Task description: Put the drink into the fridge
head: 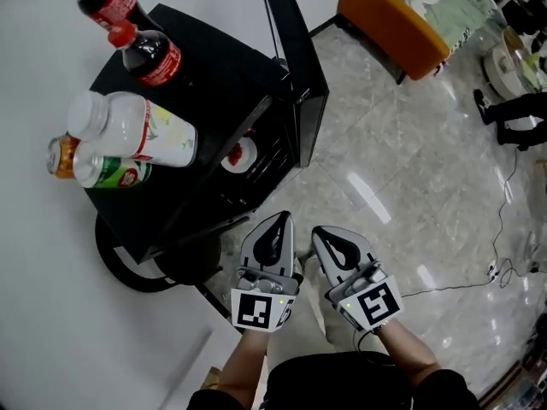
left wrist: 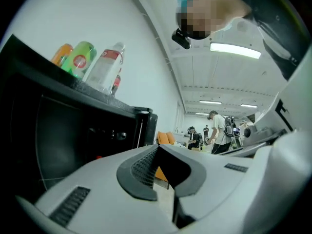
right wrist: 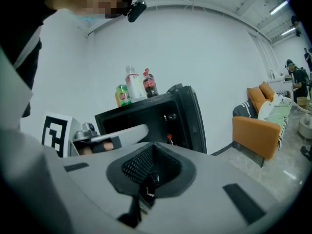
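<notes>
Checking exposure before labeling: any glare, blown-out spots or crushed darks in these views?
Head view: bright glare streaks on the glossy floor. Left gripper view: ceiling light blown out, fridge interior nearly black. Right gripper view: even light on the wall, strong fisheye bending, black corners.

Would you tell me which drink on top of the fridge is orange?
The small can at the left edge, beside the green drink; no other is orange.
</notes>
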`<state>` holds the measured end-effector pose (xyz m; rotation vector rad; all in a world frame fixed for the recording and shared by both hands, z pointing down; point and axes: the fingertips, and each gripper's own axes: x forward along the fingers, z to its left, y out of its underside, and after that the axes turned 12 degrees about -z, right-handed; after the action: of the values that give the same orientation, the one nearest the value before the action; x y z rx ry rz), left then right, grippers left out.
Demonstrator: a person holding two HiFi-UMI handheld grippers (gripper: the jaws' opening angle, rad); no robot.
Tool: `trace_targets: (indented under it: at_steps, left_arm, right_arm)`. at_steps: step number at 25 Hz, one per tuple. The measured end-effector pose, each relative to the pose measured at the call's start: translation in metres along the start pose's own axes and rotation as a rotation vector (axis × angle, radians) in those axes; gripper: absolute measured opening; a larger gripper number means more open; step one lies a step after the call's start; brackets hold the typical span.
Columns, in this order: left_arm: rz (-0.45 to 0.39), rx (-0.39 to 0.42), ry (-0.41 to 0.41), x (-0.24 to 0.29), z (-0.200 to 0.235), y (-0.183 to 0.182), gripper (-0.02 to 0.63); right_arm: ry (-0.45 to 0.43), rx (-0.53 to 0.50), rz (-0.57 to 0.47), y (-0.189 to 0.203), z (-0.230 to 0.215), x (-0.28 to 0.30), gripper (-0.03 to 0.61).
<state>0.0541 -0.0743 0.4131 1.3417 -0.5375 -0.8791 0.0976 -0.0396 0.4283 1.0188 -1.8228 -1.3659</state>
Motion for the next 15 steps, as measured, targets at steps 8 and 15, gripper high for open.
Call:
trace_targets:
  at_steps: [8,15]
  left_arm:
    - [-0.029,0.048,0.004,-0.007,-0.015,-0.071,0.009]
    - [-0.062,0.058,-0.024,-0.018,-0.028,-0.123,0.009]
  right_arm:
    - [-0.017,-0.005,-0.018,-0.058,0.025,-0.002,0.014]
    - [-0.076,0.004,-0.068,-0.105,0.06,0.001,0.014]
